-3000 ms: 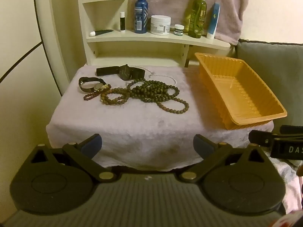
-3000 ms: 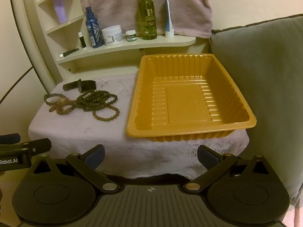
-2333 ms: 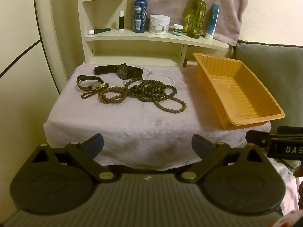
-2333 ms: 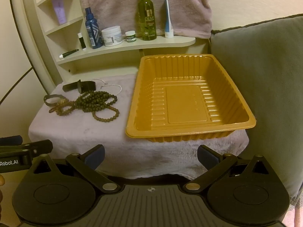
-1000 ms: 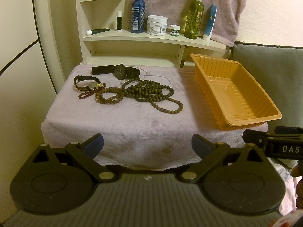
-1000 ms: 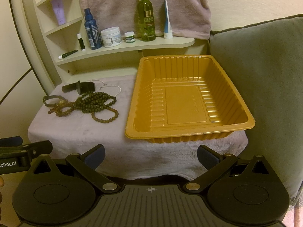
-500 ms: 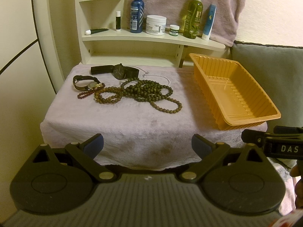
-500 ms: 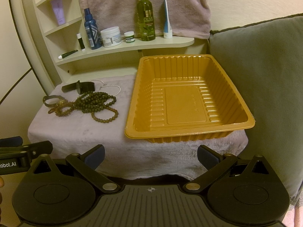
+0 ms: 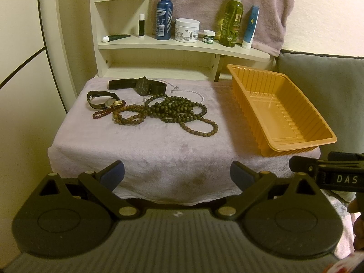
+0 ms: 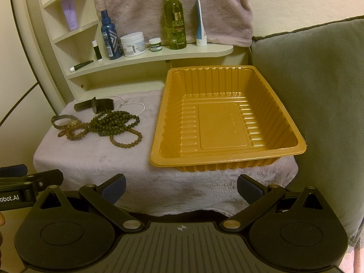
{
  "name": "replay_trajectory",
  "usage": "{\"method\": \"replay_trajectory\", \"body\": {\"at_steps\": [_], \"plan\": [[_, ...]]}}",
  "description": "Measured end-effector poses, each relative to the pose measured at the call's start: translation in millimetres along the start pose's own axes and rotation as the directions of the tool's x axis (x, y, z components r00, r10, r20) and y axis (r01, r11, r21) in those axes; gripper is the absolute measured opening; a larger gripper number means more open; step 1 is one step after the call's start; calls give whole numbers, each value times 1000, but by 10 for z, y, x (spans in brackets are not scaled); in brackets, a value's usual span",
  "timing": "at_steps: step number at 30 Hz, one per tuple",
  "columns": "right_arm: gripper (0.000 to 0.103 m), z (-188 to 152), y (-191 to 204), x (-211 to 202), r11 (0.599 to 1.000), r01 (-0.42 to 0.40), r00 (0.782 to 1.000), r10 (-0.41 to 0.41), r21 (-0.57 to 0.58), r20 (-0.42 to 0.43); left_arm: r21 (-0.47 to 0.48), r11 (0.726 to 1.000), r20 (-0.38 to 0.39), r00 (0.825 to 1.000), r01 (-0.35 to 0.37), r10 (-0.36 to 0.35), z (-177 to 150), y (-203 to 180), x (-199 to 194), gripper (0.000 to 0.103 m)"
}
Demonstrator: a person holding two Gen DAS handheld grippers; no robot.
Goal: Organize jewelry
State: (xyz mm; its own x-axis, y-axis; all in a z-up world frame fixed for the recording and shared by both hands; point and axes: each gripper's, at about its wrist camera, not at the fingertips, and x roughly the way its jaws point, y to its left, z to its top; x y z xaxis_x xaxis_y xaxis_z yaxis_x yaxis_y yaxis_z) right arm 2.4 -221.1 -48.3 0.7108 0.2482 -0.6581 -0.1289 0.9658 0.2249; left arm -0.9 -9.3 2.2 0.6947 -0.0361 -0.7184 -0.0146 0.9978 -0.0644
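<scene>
A pile of jewelry lies on a towel-covered table (image 9: 159, 150): dark bead necklaces (image 9: 177, 111), a brown bead bracelet (image 9: 129, 116), a small strap watch (image 9: 101, 99), a black watch (image 9: 142, 86) and a thin pearl chain (image 9: 193, 92). The beads also show in the right wrist view (image 10: 113, 122). An empty orange tray (image 10: 227, 122) stands at the table's right (image 9: 279, 111). My left gripper (image 9: 176, 175) is open and empty, short of the table's front edge. My right gripper (image 10: 180, 186) is open and empty, in front of the tray.
A shelf (image 9: 182, 47) behind the table holds bottles, jars and tubes. A towel hangs behind it (image 10: 170, 6). A grey cushion (image 10: 318, 86) stands right of the tray. A curved white panel (image 9: 20, 68) is at the left.
Both grippers have drifted back slightly from the table and stayed open. Nothing on the table has moved.
</scene>
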Motion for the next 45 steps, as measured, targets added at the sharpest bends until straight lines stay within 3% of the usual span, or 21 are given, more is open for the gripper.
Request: {"method": "replay_trajectory", "body": {"at_steps": [10,17,24,28,30,32,39,45], "plan": [[103,16,-90,8,999,20,1000,-21,35,23,-15,1000,3,1000,10,-10,-7,-27,-7,99],[103,103,-490,-29,986,131,983,-143,101,118,-55,998,20,999,28,-27,50,141,45,99],[102,195,-897,50,968,213,964,-231,135,133,-114,991,11,998,64,-63,215,329,244,101],[102,239,-1111,148,967,213,965,-230,138,124,-120,990,23,997,76,-74,312,362,367,101],[99,270,-1199,211,969,206,968,-223,136,118,-110,991,27,997,75,-72,366,355,446,102],[89,296,-1281,286,972,191,974,-205,135,100,-104,992,33,997,72,-69,411,334,519,102],[77,361,-1505,531,978,138,987,-149,155,63,-60,991,10,993,118,-118,489,201,728,102],[62,364,-1668,689,977,64,996,-74,203,40,-17,989,36,988,150,-149,507,115,794,102]]}}
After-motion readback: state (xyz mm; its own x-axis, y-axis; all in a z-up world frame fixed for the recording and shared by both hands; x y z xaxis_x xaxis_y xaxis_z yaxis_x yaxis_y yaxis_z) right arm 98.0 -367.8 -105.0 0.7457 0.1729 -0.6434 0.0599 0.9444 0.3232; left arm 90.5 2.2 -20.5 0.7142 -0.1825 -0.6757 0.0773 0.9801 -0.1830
